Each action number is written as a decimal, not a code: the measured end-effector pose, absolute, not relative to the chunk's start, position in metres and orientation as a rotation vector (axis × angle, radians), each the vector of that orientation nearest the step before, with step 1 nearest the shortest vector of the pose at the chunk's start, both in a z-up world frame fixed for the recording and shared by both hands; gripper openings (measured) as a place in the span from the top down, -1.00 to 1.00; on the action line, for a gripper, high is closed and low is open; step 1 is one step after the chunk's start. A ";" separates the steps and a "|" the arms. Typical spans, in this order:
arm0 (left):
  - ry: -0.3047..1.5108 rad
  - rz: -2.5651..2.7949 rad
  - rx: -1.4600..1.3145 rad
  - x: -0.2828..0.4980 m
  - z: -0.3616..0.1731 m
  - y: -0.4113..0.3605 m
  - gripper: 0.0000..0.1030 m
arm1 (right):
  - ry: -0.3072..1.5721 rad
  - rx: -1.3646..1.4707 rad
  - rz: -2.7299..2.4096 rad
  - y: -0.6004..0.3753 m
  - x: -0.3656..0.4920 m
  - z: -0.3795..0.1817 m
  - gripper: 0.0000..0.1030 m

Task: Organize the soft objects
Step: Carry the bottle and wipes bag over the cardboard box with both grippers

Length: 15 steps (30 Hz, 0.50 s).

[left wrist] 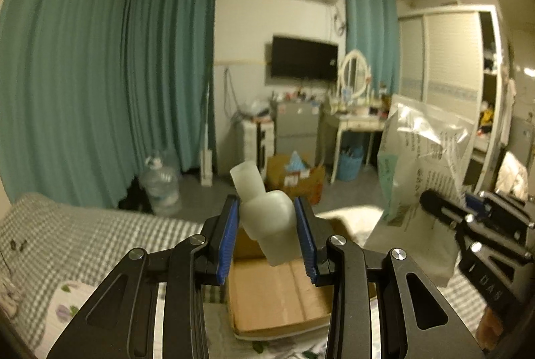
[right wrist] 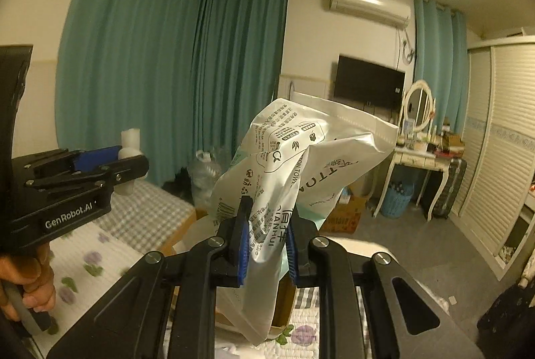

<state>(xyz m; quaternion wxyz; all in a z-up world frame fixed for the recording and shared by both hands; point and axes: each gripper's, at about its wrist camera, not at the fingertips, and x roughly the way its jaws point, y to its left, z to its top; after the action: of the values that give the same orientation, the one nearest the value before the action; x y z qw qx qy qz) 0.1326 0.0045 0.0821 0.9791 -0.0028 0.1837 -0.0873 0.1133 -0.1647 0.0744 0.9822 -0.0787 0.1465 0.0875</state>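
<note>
My left gripper (left wrist: 267, 235) is shut on a soft translucent white bottle (left wrist: 267, 218), held in the air above an open cardboard box (left wrist: 277, 298) on the bed. The left gripper also shows in the right wrist view (right wrist: 110, 165) with the bottle (right wrist: 130, 141) sticking out of it. My right gripper (right wrist: 267, 242) is shut on a crumpled white cotton-towel bag (right wrist: 294, 165) with printed text, held upright above the box. The bag (left wrist: 424, 158) and the right gripper (left wrist: 468, 208) show at the right of the left wrist view.
The bed has a checked cover (left wrist: 83, 235) and a floral quilt (right wrist: 90, 262). Teal curtains (left wrist: 100, 74) hang behind. A water jug (left wrist: 160, 185), a second cardboard box (left wrist: 294, 178), a dressing table (left wrist: 354, 118), a blue bin (left wrist: 347, 165) and a wardrobe (right wrist: 495, 158) stand around the floor.
</note>
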 end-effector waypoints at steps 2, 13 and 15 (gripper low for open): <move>0.425 -0.174 0.002 0.153 0.055 0.002 0.35 | 0.334 -0.163 0.177 -0.164 0.132 0.056 0.65; 0.641 -0.201 0.025 0.226 -0.031 -0.022 0.35 | 0.575 -0.227 0.208 -0.154 0.210 -0.051 0.64; 0.680 -0.212 0.030 0.231 -0.041 -0.027 0.35 | 0.610 -0.256 0.209 -0.149 0.217 -0.063 0.64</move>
<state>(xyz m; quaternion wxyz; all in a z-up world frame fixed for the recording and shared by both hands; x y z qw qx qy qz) 0.2307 -0.0268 -0.0409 0.9372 0.0144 0.3327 -0.1040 0.2172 -0.1488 -0.0631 0.9405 -0.1253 0.2987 0.1025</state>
